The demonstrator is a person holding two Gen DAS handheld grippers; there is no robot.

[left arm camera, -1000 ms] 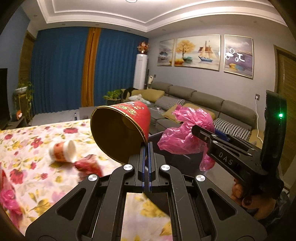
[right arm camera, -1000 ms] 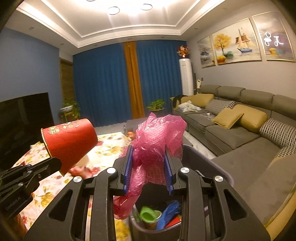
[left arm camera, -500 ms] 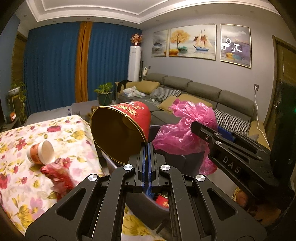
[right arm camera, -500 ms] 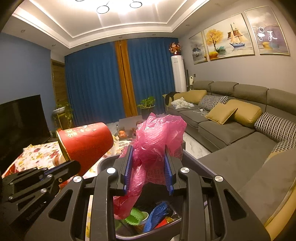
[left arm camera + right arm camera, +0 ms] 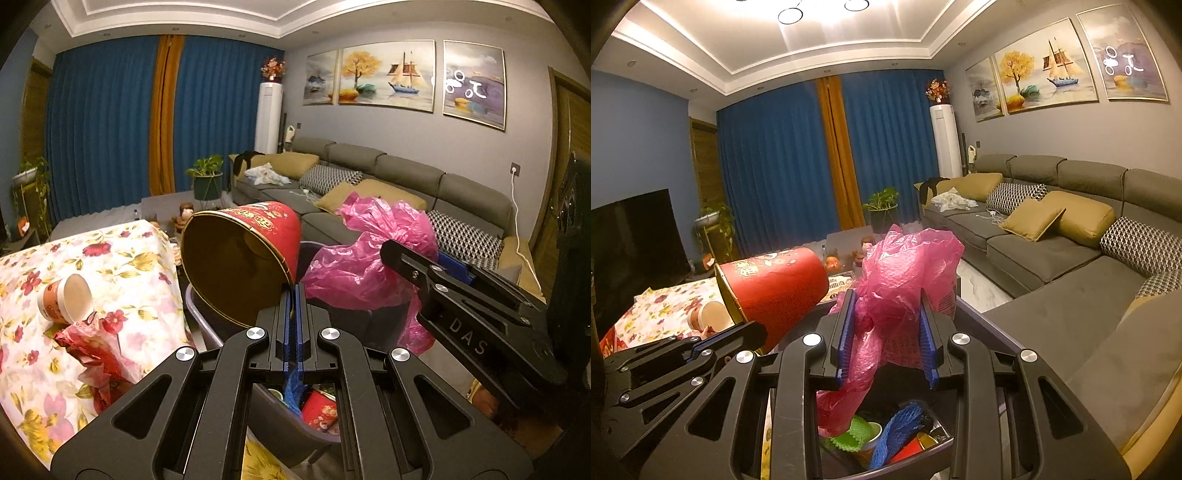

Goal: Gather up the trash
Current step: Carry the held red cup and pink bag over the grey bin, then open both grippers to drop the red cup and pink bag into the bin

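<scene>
My left gripper point(image 5: 294, 291) is shut on the rim of a big red paper cup point(image 5: 243, 254), which lies tilted with its mouth toward the camera, above the near rim of a dark grey trash bin point(image 5: 291, 435). The right gripper point(image 5: 888, 321) is shut on a crumpled pink plastic bag point(image 5: 905, 273) held over the same bin point(image 5: 982, 328). In the left wrist view the bag point(image 5: 373, 254) and right gripper point(image 5: 447, 264) sit just right of the cup. The cup point(image 5: 775, 291) shows at the left of the right wrist view.
A table with a floral cloth point(image 5: 122, 266) lies left of the bin, bearing a small tipped cup point(image 5: 66, 299) and a crumpled red wrapper point(image 5: 96, 350). The bin holds green, blue and red scraps point(image 5: 897, 432). A grey sofa point(image 5: 1052, 258) runs along the right.
Both grippers have moved over the bin and a little lower; the table has slid left in the left wrist view. The cup has come closer to the pink bag. Both grips are unchanged.
</scene>
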